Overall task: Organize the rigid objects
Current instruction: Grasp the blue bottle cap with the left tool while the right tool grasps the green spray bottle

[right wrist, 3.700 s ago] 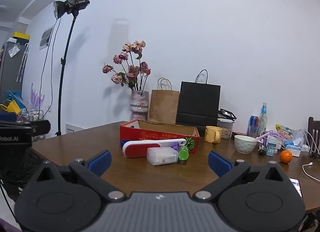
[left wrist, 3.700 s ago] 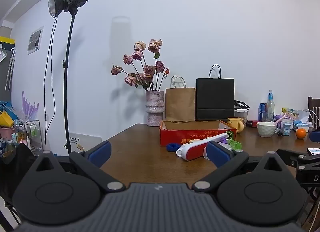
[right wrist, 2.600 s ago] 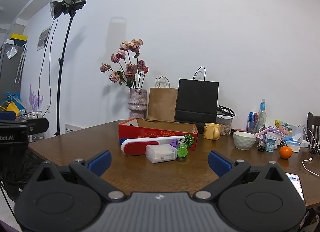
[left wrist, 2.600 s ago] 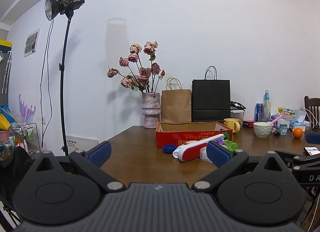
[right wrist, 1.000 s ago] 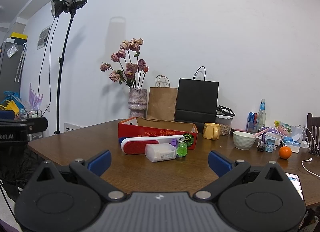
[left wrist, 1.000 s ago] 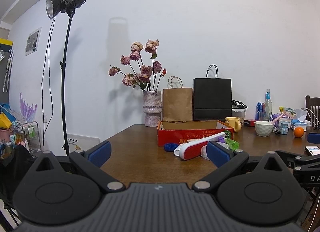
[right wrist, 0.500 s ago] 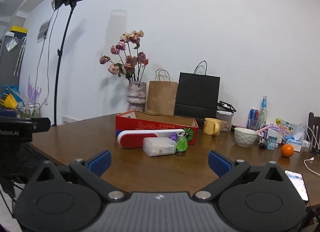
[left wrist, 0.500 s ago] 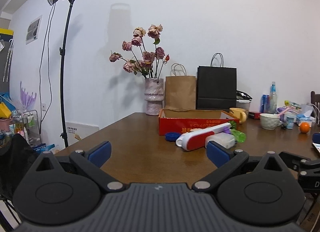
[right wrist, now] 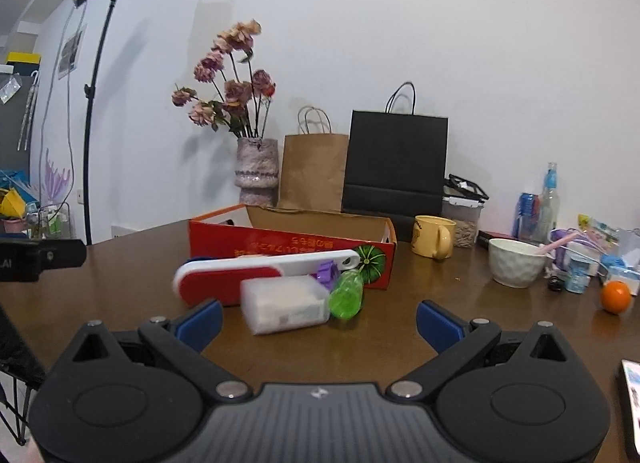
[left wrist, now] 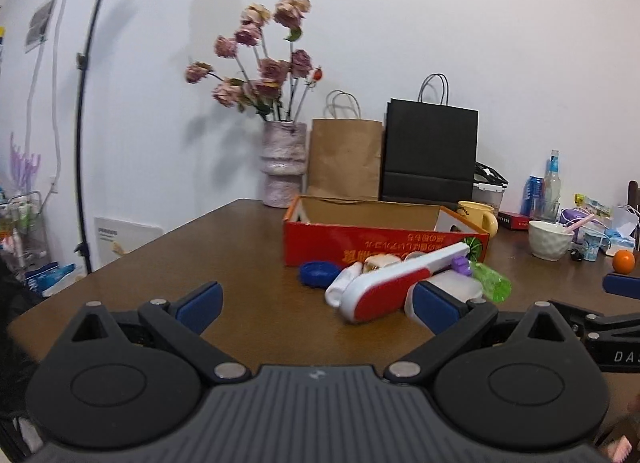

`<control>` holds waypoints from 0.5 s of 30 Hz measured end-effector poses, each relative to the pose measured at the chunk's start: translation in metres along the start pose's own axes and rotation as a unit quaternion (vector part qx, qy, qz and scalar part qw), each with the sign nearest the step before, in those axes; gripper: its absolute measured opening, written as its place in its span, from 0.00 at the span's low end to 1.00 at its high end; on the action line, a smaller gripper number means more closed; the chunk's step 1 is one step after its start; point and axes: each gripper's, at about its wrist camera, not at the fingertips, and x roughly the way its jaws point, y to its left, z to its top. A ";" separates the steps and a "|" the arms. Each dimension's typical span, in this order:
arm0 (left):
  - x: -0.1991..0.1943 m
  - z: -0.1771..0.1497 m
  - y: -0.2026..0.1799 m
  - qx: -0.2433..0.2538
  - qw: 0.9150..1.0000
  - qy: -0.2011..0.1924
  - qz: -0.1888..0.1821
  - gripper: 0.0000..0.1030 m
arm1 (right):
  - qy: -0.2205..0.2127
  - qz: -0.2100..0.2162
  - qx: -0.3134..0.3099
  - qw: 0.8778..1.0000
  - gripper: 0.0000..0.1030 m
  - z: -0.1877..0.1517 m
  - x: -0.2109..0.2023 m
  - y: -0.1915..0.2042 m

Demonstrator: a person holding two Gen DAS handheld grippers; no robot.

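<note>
Right wrist view: right tongs [right wrist: 318, 321] gape before clear box [right wrist: 285, 303].

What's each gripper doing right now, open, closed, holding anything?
Left gripper: open, holding nothing, above the table.
Right gripper: open, holding nothing, facing the plastic box.
</note>
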 end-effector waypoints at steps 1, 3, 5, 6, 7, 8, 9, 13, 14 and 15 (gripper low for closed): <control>0.012 0.004 -0.004 0.005 1.000 -0.002 -0.003 1.00 | 0.012 0.004 -0.002 1.000 1.00 0.005 0.013 -0.004; 0.029 0.010 -0.008 0.010 1.000 -0.004 -0.008 1.00 | 0.029 -0.003 -0.007 1.000 1.00 0.012 0.035 -0.010; 0.052 0.017 -0.012 0.016 1.000 -0.001 -0.023 1.00 | 0.043 -0.011 0.000 0.999 0.99 0.018 0.058 -0.016; 0.063 0.021 -0.012 0.016 0.999 0.003 -0.030 1.00 | 0.049 -0.009 0.006 0.999 0.98 0.020 0.068 -0.019; 0.077 0.026 -0.011 0.015 0.999 0.012 -0.034 1.00 | 0.055 -0.003 0.014 0.998 0.95 0.022 0.079 -0.023; 0.089 0.029 -0.009 0.014 0.999 0.021 -0.039 0.97 | 0.059 0.002 0.020 0.998 0.89 0.023 0.087 -0.026; 0.101 0.033 -0.008 0.014 0.998 0.031 -0.043 0.95 | 0.063 0.004 0.026 0.998 0.85 0.023 0.095 -0.030; 0.153 0.043 0.004 0.015 0.995 0.089 -0.038 0.77 | 0.079 0.002 0.042 0.996 0.76 0.027 0.128 -0.042; 0.165 0.044 0.007 0.017 0.993 0.107 -0.040 0.76 | 0.083 0.002 0.043 0.996 0.74 0.028 0.135 -0.044; 0.175 0.044 0.010 0.016 0.992 0.120 -0.037 0.76 | 0.087 0.003 0.046 0.995 0.72 0.029 0.142 -0.046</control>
